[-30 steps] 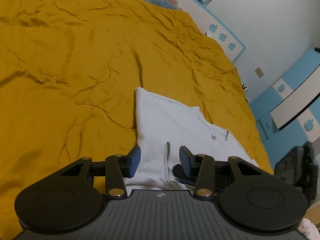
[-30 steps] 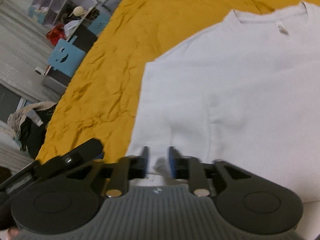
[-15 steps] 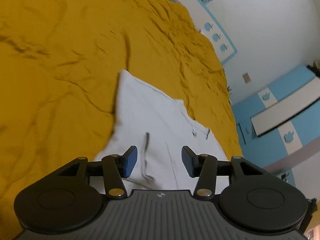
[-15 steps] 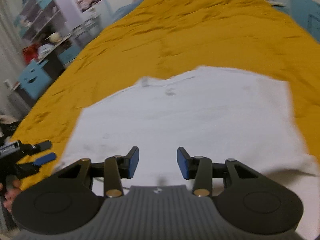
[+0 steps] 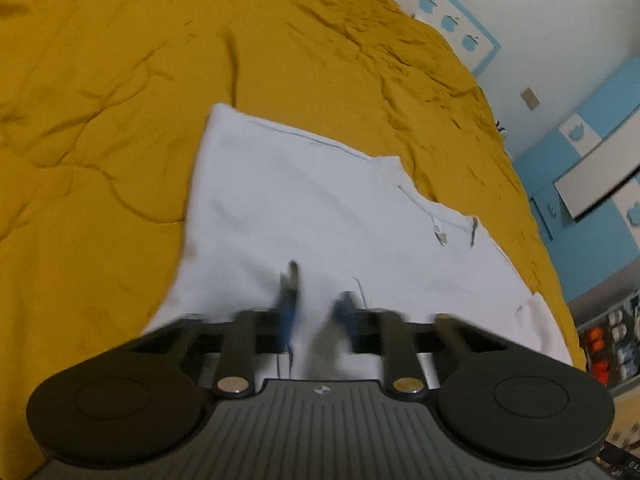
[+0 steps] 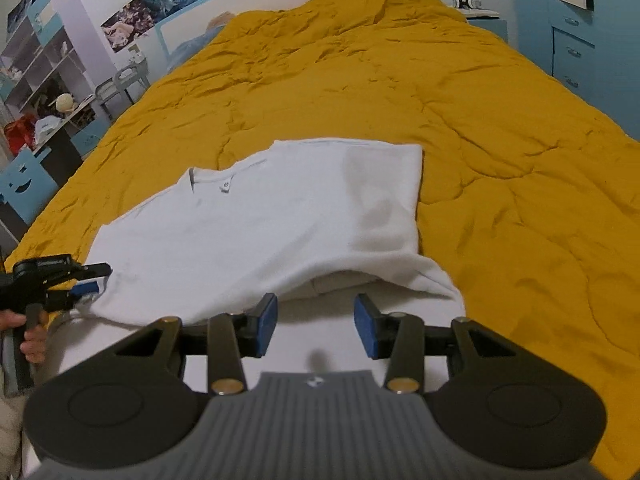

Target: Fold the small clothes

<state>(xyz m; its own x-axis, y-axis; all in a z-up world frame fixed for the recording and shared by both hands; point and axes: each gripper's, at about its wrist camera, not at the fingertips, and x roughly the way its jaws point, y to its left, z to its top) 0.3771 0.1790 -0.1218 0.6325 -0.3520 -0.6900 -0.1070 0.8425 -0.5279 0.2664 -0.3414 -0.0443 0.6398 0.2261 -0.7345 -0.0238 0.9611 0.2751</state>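
Two handheld grippers work over one mustard-yellow quilt covering the bed. On it lies a white T-shirt, partly folded, one side turned over the body so that a doubled edge gapes at the near hem; its neckline with the small label points toward the headboard. Right gripper: jaws wide apart, holding nothing, poised just before the gaping hem. Left gripper: blurred by motion, jaws narrow over the hem at the shirt's other near corner; whether cloth is pinched between them cannot be told. Likely risks: if the left side pulls while the right is unengaged, the fold may skew or slide open; a grab at the gaping edge may catch one layer only; the soft quilt may bunch beneath.
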